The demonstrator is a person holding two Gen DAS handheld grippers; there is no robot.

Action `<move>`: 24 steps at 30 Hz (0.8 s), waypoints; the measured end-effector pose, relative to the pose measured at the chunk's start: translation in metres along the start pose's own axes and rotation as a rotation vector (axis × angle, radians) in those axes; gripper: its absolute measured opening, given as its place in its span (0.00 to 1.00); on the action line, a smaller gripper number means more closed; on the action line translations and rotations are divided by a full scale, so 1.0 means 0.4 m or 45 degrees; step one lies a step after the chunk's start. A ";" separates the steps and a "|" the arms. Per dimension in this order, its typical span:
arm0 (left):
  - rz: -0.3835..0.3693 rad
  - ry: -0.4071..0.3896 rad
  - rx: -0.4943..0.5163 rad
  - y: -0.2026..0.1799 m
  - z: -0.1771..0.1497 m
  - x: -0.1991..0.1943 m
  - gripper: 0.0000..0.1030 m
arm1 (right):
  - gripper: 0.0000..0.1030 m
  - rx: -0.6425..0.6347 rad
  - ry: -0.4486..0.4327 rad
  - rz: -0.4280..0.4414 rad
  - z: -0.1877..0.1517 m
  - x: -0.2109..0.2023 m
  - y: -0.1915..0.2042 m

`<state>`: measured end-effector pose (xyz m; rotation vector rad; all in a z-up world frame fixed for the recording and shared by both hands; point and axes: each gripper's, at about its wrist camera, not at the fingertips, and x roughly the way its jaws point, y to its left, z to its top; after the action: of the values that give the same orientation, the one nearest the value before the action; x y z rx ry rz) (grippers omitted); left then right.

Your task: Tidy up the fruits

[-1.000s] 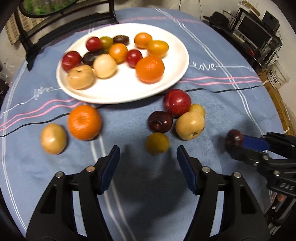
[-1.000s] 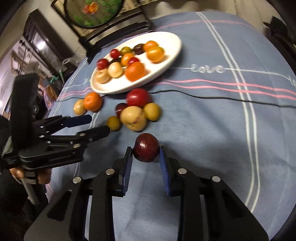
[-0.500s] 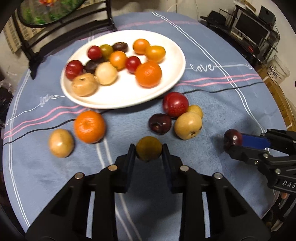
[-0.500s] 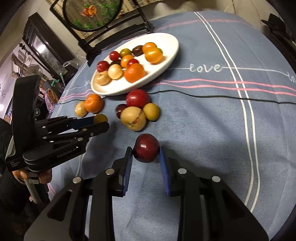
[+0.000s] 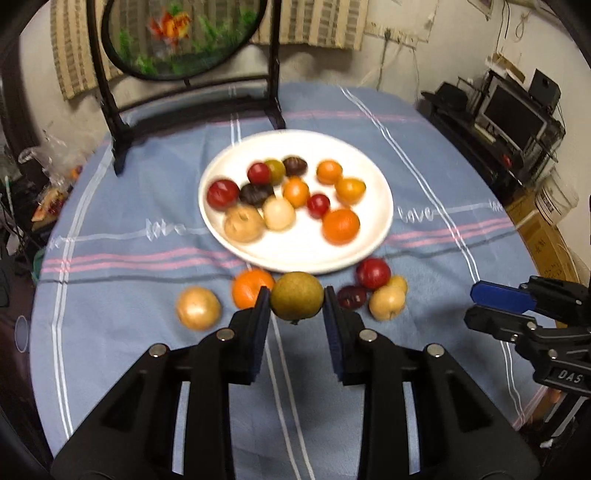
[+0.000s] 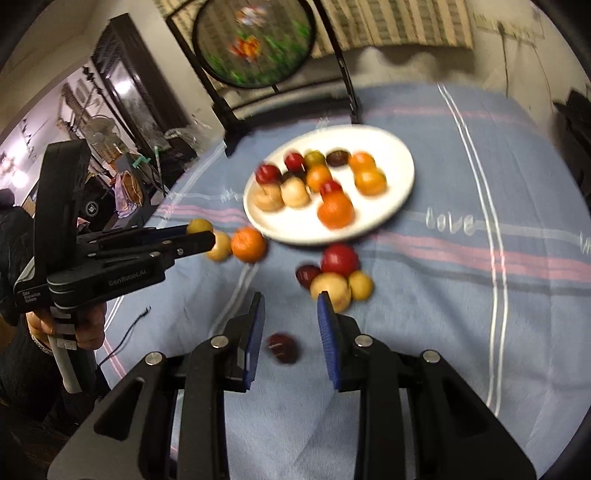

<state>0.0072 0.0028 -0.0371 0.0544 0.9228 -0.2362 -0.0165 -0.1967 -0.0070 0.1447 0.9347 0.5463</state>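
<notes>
Nearest, along the left gripper [image 5: 295, 300]: clamped on an olive-brown round fruit [image 5: 296, 295], both blue pads pressing its sides, held up off the blue tablecloth [image 5: 147, 295]. Shows from the right wrist view too, with a person's hand [image 6: 79, 325] wrapped round the grip.

Over on the right gripper [image 6: 291, 314]: jaws narrow, pinching nothing. Frames a dark red plum [image 6: 282, 347] in the gap, lower down by the cloth and clear of both pads. Too blurry to say whether it's resting there.

Just past the held fruit, loose on the cloth:
- an orange [image 5: 247, 291] right behind the left pad, with a tan round fruit [image 5: 197, 308] beside it to the left
- a little huddle to the right: a dark plum [image 5: 351, 297], a red plum [image 5: 373, 272], a tan fruit [image 5: 386, 302] and a small yellow fruit [image 5: 399, 283], all bunched together and touching

Then the white plate [image 5: 295, 258], mid-table, close behind the loose ones. Carries a dozen or so pieces: a big orange at the near right, smaller orange ones behind, two pale tan ones at the near left, red and dark plums and one greenish fruit toward the back.

Farthest back, at the table's far edge: a round goldfish screen [image 5: 177, 33] in a black stand. Off to the right, shelves with a monitor [image 5: 513, 114].
</notes>
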 end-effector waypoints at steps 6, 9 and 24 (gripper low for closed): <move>0.018 -0.017 -0.063 0.045 -0.003 -0.019 0.28 | 0.37 -0.162 0.198 0.020 -0.053 0.091 0.060; 0.020 -0.002 -0.089 0.061 -0.022 -0.015 0.28 | 0.60 -0.218 0.227 -0.018 -0.089 0.172 0.092; 0.088 0.033 -0.234 0.196 -0.087 -0.023 0.28 | 0.59 -0.258 0.312 -0.033 -0.021 0.431 0.167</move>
<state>-0.0078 0.0857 -0.0552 -0.0804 0.9631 -0.0862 0.0322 -0.0535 -0.1136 -0.1195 1.1108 0.6409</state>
